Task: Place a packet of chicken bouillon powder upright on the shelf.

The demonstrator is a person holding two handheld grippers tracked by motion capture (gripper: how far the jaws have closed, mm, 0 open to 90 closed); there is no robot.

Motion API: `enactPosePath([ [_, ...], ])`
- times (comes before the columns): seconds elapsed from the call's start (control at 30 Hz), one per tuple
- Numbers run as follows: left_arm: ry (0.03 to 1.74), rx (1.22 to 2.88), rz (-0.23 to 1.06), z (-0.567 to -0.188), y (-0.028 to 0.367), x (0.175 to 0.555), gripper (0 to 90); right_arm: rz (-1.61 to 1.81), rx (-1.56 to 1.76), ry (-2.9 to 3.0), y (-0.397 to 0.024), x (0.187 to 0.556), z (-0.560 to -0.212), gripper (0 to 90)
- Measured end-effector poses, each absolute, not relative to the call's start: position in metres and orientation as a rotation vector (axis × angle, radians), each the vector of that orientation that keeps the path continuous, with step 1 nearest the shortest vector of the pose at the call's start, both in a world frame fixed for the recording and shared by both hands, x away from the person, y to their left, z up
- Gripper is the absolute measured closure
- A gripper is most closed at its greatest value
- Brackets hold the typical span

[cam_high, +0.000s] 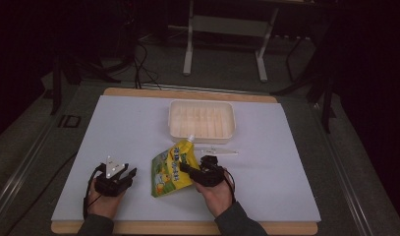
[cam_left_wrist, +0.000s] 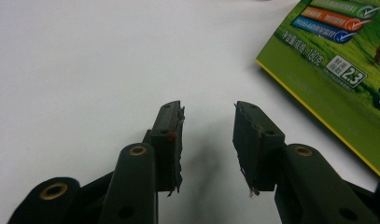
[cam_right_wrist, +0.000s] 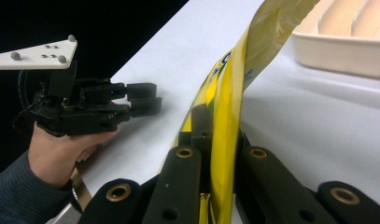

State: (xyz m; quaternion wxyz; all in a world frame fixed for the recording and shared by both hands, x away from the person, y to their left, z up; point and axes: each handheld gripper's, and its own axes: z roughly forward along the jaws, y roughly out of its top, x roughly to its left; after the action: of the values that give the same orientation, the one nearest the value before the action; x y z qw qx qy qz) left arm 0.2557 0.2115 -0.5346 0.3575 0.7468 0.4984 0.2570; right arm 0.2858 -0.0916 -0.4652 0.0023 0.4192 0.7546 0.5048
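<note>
**Pouch held by one edge, second gripper let go beside it**

Right gripper: jaws clenched on the right edge of the yellow-green pouch, the thin film pinched flat between the pads, as seen along the jaws in the right gripper view. Pouch raised on that side and tilted, its spout pointing toward the tray; lower left corner seemingly resting on the white sheet.

Left gripper: jaws released, standing apart with nothing between the pads, only bare sheet below. Placed just left of the pouch, not touching it; printed green edge of the pouch visible to the right of those jaws in the left gripper view. Same gripper seen from the side in the right gripper view, held in a hand left of the pouch.

Outward from the pouch: cream tray with ribbed floor just beyond the spout, empty as far as can be told; a slim white stick-like item, too small to identify, lying between pouch and tray, slightly right of the spout.

Step judged in hand: transfer of the pouch to a one-sided grip on the right, the left grip given up. Judged destination: the tray beyond the spout. Next move calls for a clear lift so the trailing corner leaves the sheet, a carry forward over the near rim, and a steady pinch, since thin film held at one edge may swing or slip.
</note>
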Motion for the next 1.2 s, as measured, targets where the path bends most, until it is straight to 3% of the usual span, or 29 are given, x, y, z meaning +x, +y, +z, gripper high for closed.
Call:
enactPosePath([
  [1.2, 1.325, 1.915, 0.692, -0.537, 0.215, 0.258, 57.9, 1.460, 1.176, 2.271, -0.081, 0.289, -0.443, 89.7],
])
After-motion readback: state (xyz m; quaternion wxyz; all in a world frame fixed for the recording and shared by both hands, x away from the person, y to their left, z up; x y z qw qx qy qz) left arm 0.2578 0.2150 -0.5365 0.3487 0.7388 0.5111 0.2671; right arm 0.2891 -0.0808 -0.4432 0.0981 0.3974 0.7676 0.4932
